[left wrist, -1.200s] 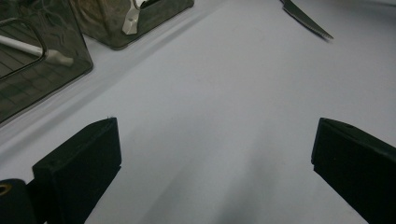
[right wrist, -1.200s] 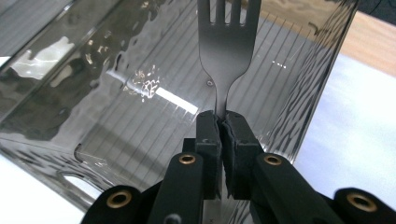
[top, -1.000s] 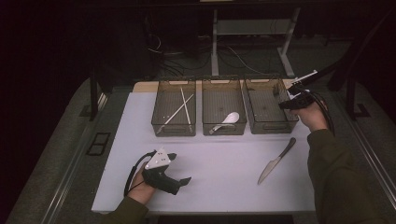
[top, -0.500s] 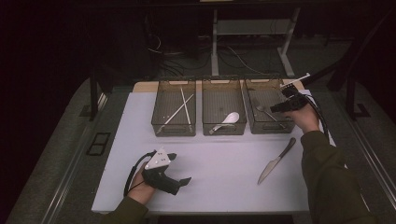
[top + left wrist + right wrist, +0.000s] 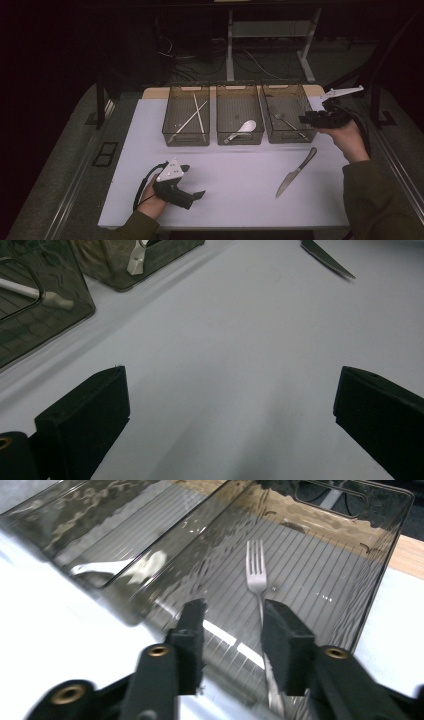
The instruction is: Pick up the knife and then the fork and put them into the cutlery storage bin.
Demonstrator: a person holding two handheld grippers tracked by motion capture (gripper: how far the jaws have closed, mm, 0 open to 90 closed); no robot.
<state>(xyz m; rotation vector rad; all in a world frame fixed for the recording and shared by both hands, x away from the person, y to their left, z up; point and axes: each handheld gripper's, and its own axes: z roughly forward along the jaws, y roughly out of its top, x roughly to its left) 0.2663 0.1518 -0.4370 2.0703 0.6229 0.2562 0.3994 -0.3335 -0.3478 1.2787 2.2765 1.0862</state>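
Three clear bins stand in a row at the back of the white table (image 5: 240, 170). The right bin (image 5: 287, 102) holds a silver fork (image 5: 290, 125) (image 5: 256, 575). My right gripper (image 5: 306, 120) (image 5: 232, 630) hovers at that bin's near right corner. Its jaws have just been opening and stand apart with nothing between them; the fork lies on the bin floor beyond. A table knife (image 5: 296, 172) (image 5: 327, 259) lies on the table in front of that bin. My left gripper (image 5: 199, 194) (image 5: 227, 415) rests near the front edge, open wide over bare table.
The left bin (image 5: 186, 100) holds white chopsticks (image 5: 192, 117) (image 5: 50, 297). In the middle bin (image 5: 239, 102) lies a white spoon (image 5: 242, 130) (image 5: 135, 260). Dark floor, cables and a stand lie behind the table.
The right gripper has drawn back from over the right bin toward the near right, and its jaws stand apart now. The left hand has stayed put.
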